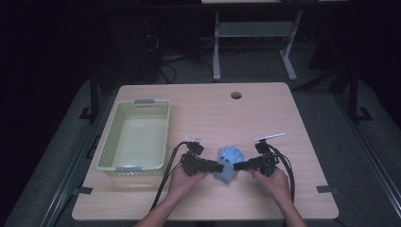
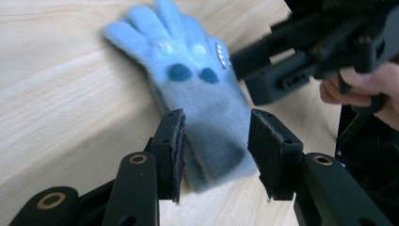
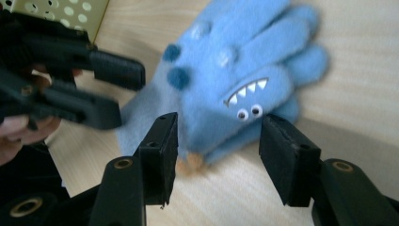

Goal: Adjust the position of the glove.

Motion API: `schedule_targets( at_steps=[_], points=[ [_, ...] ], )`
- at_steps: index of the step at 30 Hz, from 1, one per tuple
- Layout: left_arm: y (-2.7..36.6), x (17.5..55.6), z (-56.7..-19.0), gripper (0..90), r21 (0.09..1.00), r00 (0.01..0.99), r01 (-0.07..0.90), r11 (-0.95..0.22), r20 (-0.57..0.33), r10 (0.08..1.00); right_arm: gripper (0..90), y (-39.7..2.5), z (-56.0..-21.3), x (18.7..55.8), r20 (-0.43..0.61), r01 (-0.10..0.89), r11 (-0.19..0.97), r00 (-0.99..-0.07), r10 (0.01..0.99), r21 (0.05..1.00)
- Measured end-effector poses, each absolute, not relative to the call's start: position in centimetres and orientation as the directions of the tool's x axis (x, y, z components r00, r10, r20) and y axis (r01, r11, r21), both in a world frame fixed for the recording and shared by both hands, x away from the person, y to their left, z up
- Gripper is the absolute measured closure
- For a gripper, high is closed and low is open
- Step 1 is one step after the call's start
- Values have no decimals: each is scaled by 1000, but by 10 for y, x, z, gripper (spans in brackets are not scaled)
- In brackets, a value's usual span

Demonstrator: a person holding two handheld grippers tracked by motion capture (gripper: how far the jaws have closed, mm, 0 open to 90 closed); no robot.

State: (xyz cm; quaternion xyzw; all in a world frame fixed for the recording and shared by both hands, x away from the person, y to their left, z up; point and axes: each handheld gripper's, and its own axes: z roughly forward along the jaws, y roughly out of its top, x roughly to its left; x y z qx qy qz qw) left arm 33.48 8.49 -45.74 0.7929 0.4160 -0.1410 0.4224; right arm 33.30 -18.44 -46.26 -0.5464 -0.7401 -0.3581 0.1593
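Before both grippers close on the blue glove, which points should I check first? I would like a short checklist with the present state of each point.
1. Left gripper open: ok, its jaws stand apart.
2. Glove cuff between the left jaws: ok, the cuff of the blue glove lies in the gap.
3. Right gripper open: ok, its jaws stand apart.
4. Glove between the right jaws: ok, the thumb side with the small teeth and eyes sits in the gap.
5. Glove flat on the table: cannot tell, one side seems raised.
6. Basket free to receive: ok, nothing lies inside.
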Motion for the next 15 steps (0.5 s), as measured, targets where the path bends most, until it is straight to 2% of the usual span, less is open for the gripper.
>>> schedule_targets(
  at_steps=[15],
  points=[
    [78, 336, -468, 556, 502, 585, 805, -317, -585, 562, 496, -178, -467, 332, 666, 929, 115, -336, 666, 353]
  ],
)
